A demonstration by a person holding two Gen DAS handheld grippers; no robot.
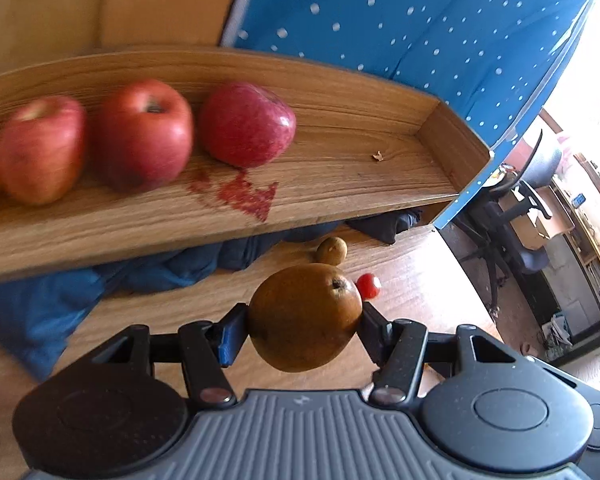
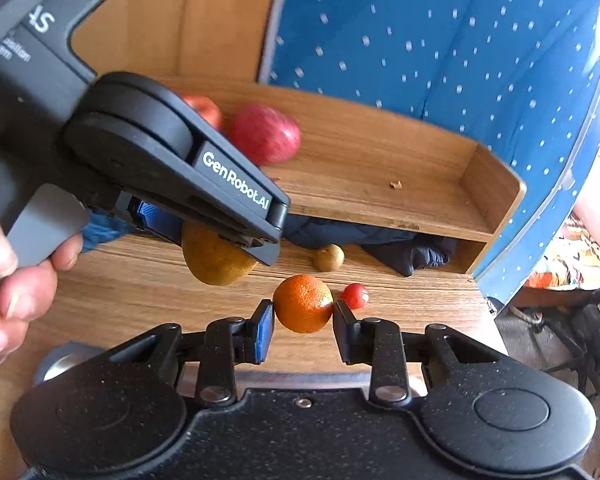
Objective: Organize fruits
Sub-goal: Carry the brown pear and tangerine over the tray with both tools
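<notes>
Shelf [image 1: 340, 184] right half bare past the apples [image 1: 246, 124]. Below it, cloth [image 2: 400, 244] fills the gap. Left tool [image 2: 236, 232] crowds right tool's [image 2: 303, 320] left.

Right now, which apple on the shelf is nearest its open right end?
The darkest red apple, tipped on its side, last in the row. The other two apples sit upright to its left.

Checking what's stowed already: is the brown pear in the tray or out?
Out: brown pear is clamped in the left gripper above the table, short of the tray.
</notes>
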